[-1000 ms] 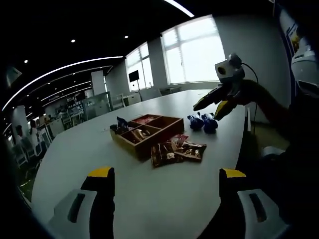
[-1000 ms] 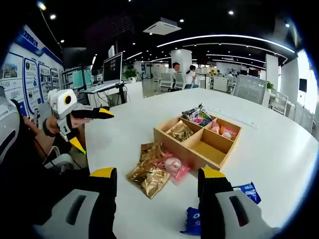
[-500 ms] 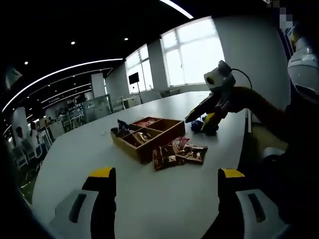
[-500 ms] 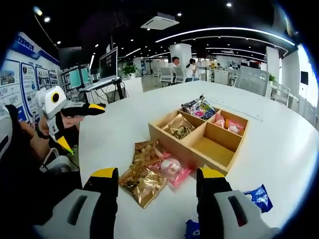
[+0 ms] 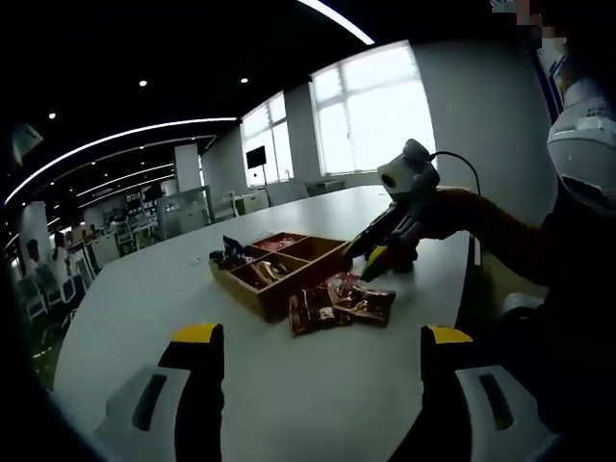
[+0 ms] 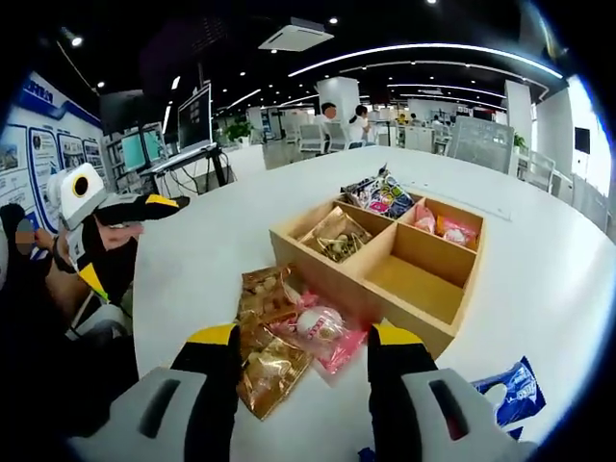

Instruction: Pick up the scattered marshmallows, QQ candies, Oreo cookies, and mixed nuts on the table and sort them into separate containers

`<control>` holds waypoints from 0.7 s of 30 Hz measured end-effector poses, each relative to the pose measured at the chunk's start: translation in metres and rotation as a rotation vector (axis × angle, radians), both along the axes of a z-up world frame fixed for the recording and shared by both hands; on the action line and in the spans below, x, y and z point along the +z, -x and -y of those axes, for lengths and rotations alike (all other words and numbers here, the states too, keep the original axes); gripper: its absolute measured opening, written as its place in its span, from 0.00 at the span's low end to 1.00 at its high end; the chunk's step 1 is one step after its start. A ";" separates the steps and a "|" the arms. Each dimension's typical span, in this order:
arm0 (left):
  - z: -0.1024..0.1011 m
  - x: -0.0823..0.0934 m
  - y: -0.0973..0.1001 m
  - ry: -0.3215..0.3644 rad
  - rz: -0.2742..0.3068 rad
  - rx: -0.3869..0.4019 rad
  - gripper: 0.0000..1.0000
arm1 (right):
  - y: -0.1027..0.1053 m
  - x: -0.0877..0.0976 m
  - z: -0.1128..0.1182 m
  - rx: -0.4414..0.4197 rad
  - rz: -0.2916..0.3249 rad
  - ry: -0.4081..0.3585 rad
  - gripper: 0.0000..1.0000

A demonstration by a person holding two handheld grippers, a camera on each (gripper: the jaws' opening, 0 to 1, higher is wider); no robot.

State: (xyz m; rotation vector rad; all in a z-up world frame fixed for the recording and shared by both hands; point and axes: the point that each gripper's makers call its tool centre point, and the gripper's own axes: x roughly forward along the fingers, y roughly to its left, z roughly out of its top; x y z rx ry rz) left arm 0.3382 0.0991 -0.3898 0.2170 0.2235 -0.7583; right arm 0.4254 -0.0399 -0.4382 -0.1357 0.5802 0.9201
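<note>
While spread over pink packet [image 6: 322, 332] beside wooden box [image 6: 385, 265], right gripper [image 6: 303, 348] empty; left gripper [image 5: 313, 345] spread, near surface [image 5: 144, 318] edge.

Blue Oreo packet [image 6: 510, 390]: 5 o'clock in right gripper view, part-hidden by jaw, 2nd cut at rim. Pink marshmallow pack [image 6: 322, 332]: lower edge behind jaws. Tray [image 5: 274, 265] contents, left gripper view: too small/dark to ID.
</note>
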 end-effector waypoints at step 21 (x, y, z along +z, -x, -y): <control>0.004 -0.009 -0.005 0.017 -0.029 -0.018 0.82 | -0.011 -0.016 -0.014 0.017 0.013 0.046 0.36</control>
